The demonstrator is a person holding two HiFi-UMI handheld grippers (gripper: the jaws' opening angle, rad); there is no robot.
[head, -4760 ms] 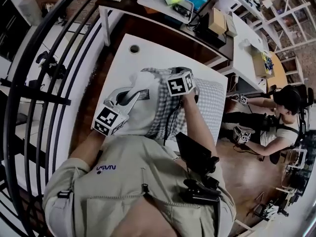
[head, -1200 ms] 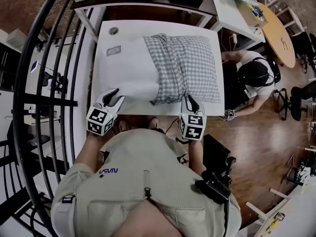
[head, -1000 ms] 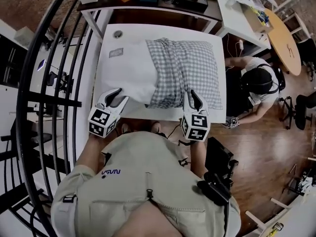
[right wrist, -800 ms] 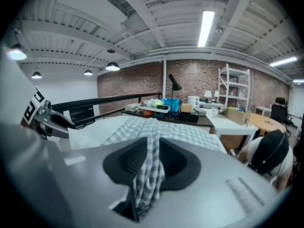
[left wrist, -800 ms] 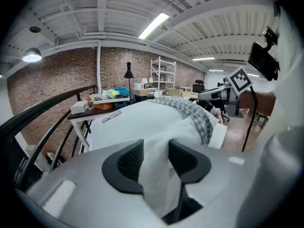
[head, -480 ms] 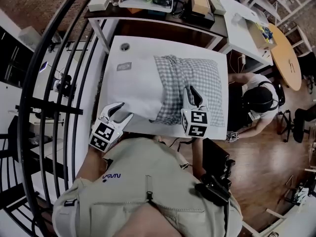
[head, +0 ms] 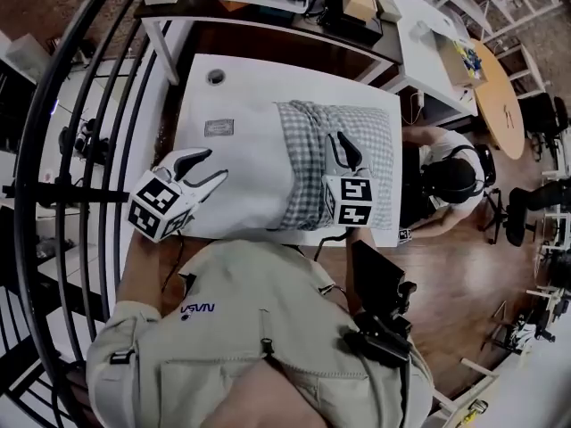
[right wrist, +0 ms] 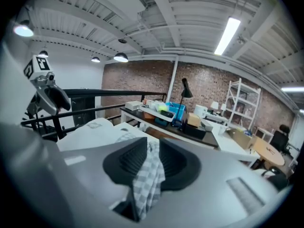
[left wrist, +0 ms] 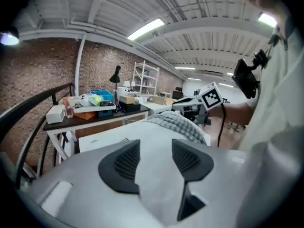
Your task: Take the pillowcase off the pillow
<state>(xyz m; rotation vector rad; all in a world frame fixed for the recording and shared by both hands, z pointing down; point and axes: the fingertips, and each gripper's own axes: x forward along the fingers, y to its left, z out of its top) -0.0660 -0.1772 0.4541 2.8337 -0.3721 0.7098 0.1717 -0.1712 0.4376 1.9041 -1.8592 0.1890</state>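
Seeing the checked pillowcase bunched over the right half of the pillow. The pillow lies flat on the white table, and its left part is bare white.

The right gripper sits on top of the checked cloth. In the right gripper view its jaws are closed on a fold of the pillowcase, with the fabric pinched between both pads and trailing down toward the camera.

The left gripper is at the pillow's bare left end, with its tips pointing across the table. In the left gripper view its jaws stand apart and white pillow fabric fills the gap. Neither pad looks to be pressing on it (I can't tell if one brushes it). The right gripper's marker cube also shows in that view, beyond the checked cloth.

On the table past the pillow:
- a small grey label lies flat
- a round hole sits near the far left corner

Around the table:
- a dark desk stands behind it, loaded with trays and boxes
- black railing bars curve along the left
- a seated person is just beside the table's right edge, on a wooden floor
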